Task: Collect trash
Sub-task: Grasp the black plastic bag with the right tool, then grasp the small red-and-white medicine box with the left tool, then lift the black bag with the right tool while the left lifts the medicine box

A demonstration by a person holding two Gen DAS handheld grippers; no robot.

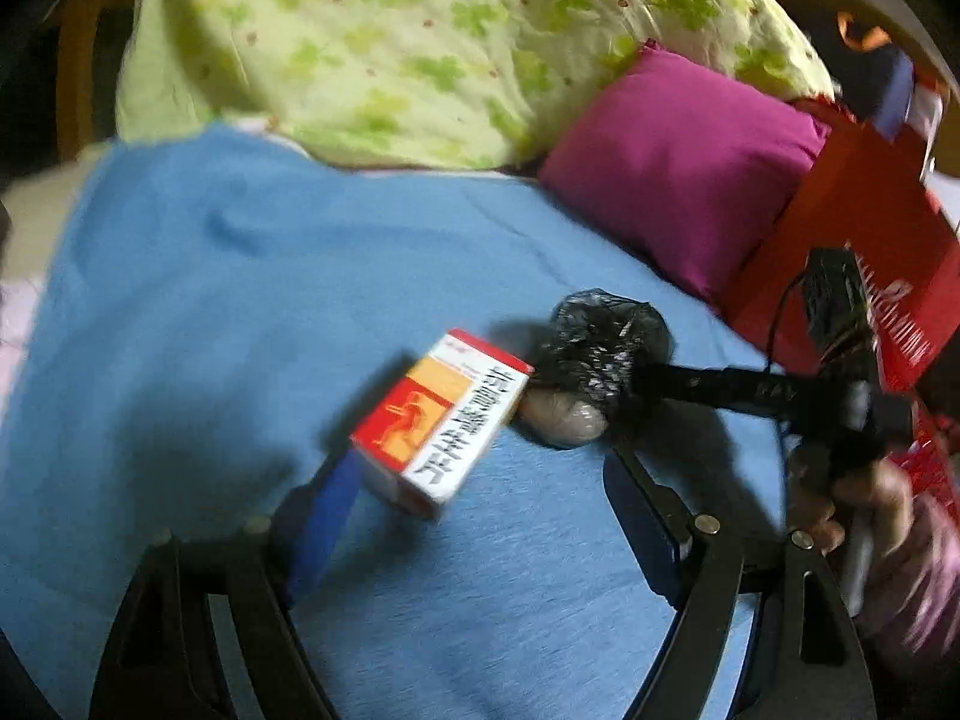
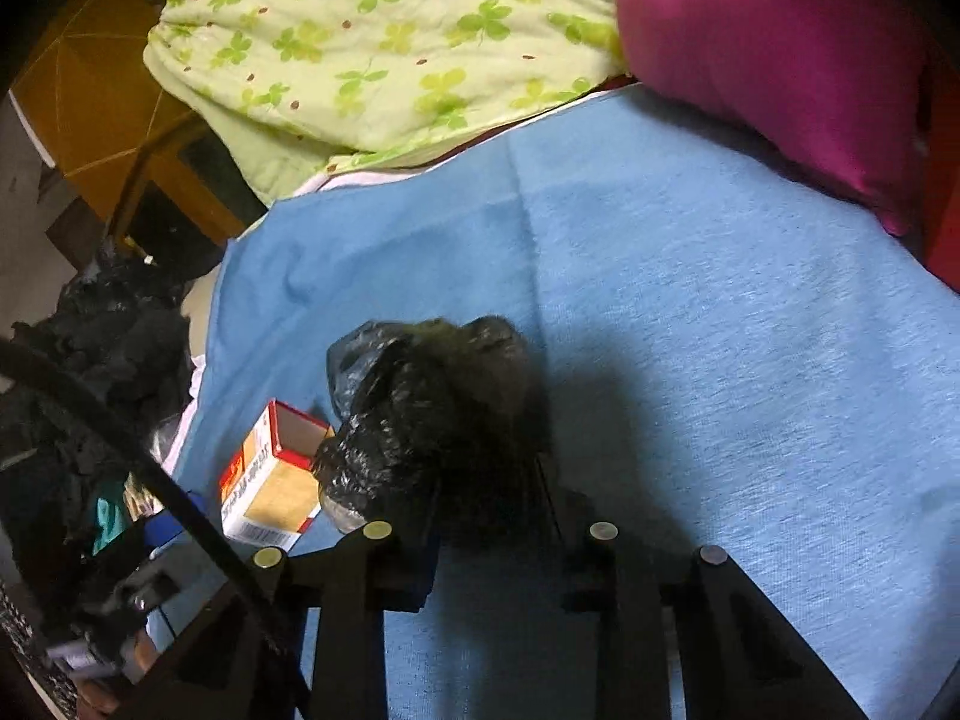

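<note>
A blue blanket [image 1: 240, 300] covers the bed and serves here as the landmark. Behind its far edge lies a light green quilt [image 1: 390, 42] with a clover pattern, and at its far right corner rests a magenta pillow [image 1: 678, 162]. Just right of the blanket stands a red paper bag [image 1: 840, 228].

On the blanket, toward its near right part, lies a crumpled black plastic bag [image 2: 432, 420], with something pale wrapped in clear film showing under it. The right gripper [image 2: 480, 516] points down at the blanket and its two fingers are closed tightly on this black plastic bag; in the left wrist view one sees its dark fingers reaching in from the right side, with a person's hand [image 1: 864, 504] on the handle.

Touching the black bag on its left side is a small red, orange and white medicine box [image 1: 441, 417], lying on the blanket with one end flap open. The left gripper [image 1: 474, 510] hovers over the near part of the blanket with its jaws wide apart; the box is between its blue finger [image 1: 327, 516] and the other finger, but the pads do not press on it.

Beyond the left edge of the blanket, a large black garbage bag [image 2: 102, 348] hangs open.
</note>
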